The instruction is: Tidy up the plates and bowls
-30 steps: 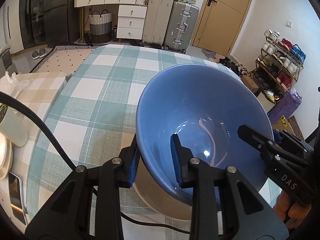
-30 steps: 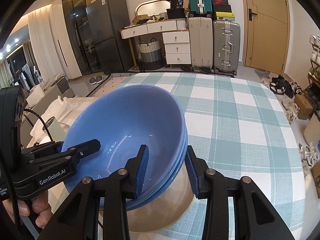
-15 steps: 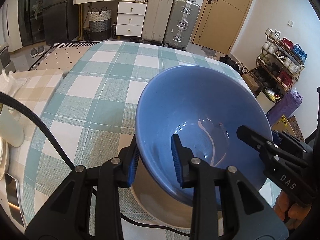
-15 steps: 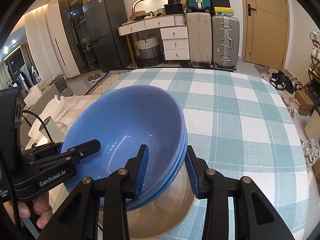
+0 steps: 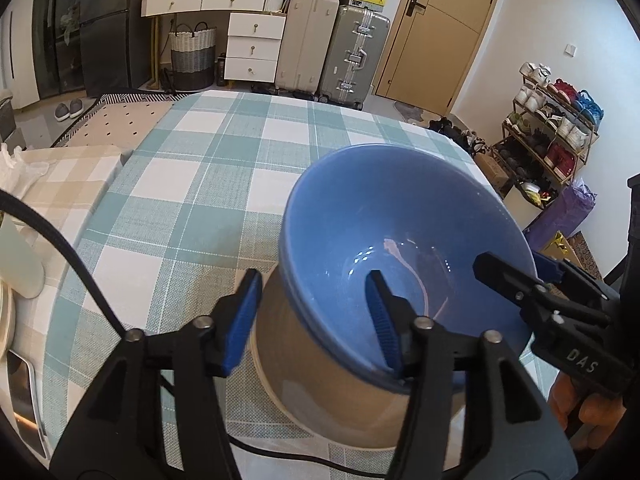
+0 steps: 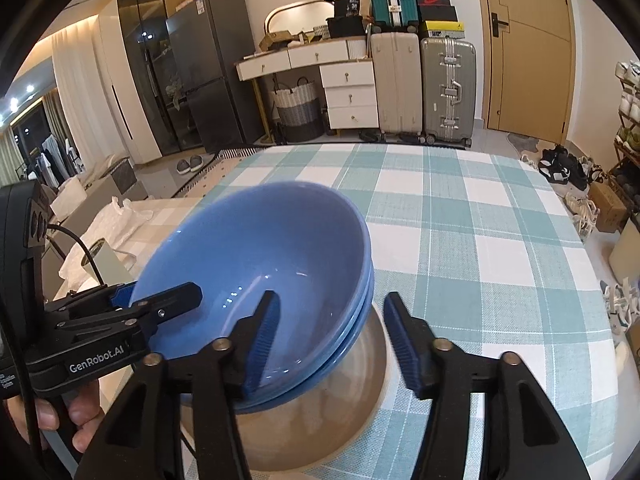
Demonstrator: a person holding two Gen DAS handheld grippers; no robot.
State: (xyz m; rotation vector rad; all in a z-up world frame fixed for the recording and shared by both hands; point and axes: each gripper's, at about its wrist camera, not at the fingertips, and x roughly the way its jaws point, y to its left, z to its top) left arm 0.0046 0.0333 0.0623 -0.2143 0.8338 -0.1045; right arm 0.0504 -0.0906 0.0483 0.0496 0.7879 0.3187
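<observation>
So we've got the stack sitting on the checked tablecloth (image 5: 208,168), and everything below is placed relative to that stack. On its left side, our left gripper (image 5: 314,314) has its jaws spread wide, one finger outside the wall and one inside the top blue bowl (image 5: 404,240), neither pressing on the rim. On the right side, our right gripper (image 6: 330,330) is the same deal: wide, straddling the rim, gripping nothing.

Looks to us like the release step after nesting. Best way to do it: pull both grippers straight back and slightly up so the inner fingers don't hook the rim and tilt the stack. The bowls sit a bit tilted in the beige bowl (image 6: 320,412) underneath, so going slow seems smart.

Count: blue bowls, at least two, maybe three going by the rim lines in the right wrist view; beige bowls, one; no plates that we can make out for sure.
</observation>
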